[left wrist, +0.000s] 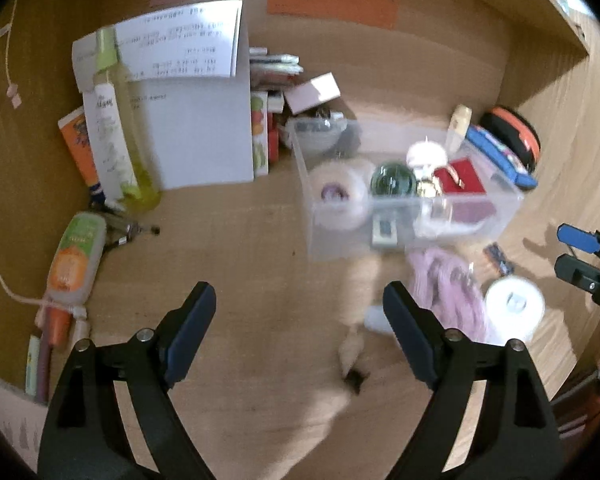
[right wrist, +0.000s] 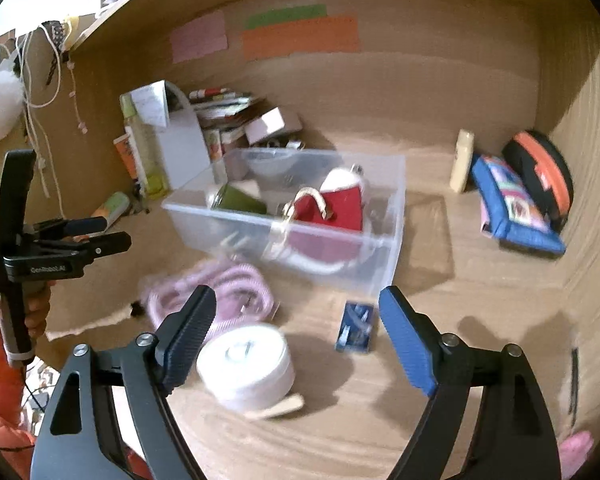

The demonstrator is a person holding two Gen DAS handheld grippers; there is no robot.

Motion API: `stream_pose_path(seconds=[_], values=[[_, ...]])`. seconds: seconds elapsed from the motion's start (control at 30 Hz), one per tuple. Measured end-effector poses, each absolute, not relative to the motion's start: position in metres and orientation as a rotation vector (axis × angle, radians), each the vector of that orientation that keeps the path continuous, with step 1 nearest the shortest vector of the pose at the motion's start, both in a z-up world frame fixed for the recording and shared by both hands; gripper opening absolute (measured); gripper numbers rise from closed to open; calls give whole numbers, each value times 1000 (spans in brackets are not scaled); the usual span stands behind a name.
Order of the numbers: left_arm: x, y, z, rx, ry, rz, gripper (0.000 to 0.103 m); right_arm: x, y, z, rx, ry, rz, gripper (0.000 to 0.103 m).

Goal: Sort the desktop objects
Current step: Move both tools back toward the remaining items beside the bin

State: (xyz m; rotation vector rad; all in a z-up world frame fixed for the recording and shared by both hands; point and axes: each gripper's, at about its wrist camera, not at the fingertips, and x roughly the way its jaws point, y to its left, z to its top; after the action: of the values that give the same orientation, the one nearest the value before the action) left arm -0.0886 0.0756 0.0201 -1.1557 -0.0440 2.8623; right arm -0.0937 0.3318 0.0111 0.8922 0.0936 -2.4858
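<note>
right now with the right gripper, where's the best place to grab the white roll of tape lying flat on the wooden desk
Probably across the white roll of tape at its curved outer wall, coming down from above and slightly behind. It lies flat on the wooden desk, hole up, so opposite sides offer parallel contact. The right gripper is open with nothing between its pads, but the roll looks nearly as wide as the opening.

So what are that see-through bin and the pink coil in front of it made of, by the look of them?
The bin looks like clear, slightly frosted plastic: the red box and other contents show through its thin, glossy walls. The pink coil seems to be a soft matte cord or cable, ribbed or braided, but blur leaves that open. Both rest on a wood-grain desk, likely laminate.
</note>
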Motion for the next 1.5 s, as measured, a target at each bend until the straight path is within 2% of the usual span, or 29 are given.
stream_pose_path(seconds=[0.27, 0.43, 0.67, 0.8, 0.9, 1.13, 1.5], values=[[-68, 83, -5, -1242, -29, 2815, 86, -69, 337, -16, 949, 61, -2436, 81], [-59, 93, -17, -1262, 7, 2806, 86, -58, 333, -33, 988, 121, -2411, 81], [-61, 102, -25, -1283, -5, 2783, 70, -62, 329, -51, 1026, 163, -2391, 80], [-64, 108, -29, -1298, 8, 2771, 53, -66, 331, -56, 1043, 156, -2391, 79], [-66, 111, -30, -1285, 30, 2783, 44, -67, 332, -57, 1038, 147, -2381, 75], [-67, 114, -30, -1260, 54, 2785, 33, -67, 326, -58, 1022, 171, -2357, 61], [-81, 119, -32, -1253, 90, 2762, 31, -66, 322, -59, 1019, 203, -2359, 57]])
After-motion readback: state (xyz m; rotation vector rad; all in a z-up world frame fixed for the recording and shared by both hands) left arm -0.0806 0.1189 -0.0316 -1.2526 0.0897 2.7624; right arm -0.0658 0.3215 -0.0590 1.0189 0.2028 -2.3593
